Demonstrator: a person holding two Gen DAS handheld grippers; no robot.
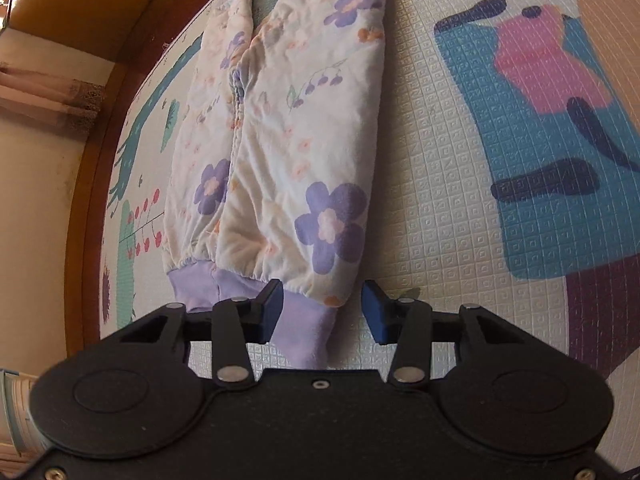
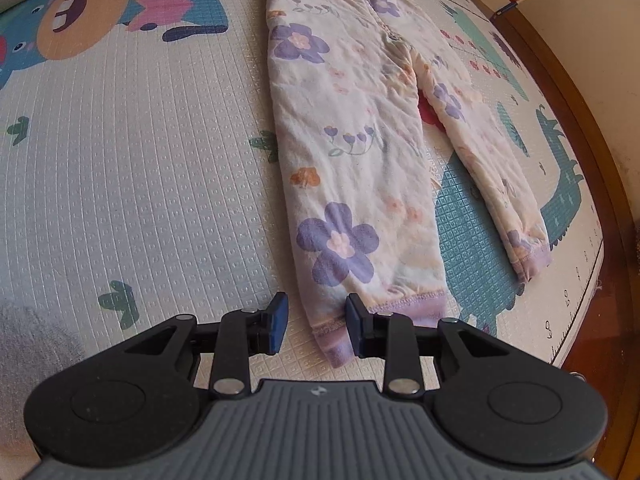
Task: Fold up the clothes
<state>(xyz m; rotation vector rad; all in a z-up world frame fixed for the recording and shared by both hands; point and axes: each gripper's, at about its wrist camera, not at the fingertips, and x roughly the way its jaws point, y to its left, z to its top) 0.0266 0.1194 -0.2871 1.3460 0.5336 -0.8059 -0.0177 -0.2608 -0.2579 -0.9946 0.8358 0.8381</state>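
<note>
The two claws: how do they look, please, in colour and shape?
Both are black, with round side discs, silver rivets and blue pads on the fingers. The left claw has a plain black body. The right claw has a grey ribbed body with a small logo. No cables or sleeves show.

Ruler numerals, "50" legible, along the play mat [image 2: 576,292] edge.

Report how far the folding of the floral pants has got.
Done: the floral pants lie flat on the play mat, legs apart. In hand: both claws are open at a lilac cuff, left claw, right claw, neither closed on cloth. Left: grasping and every fold.
</note>
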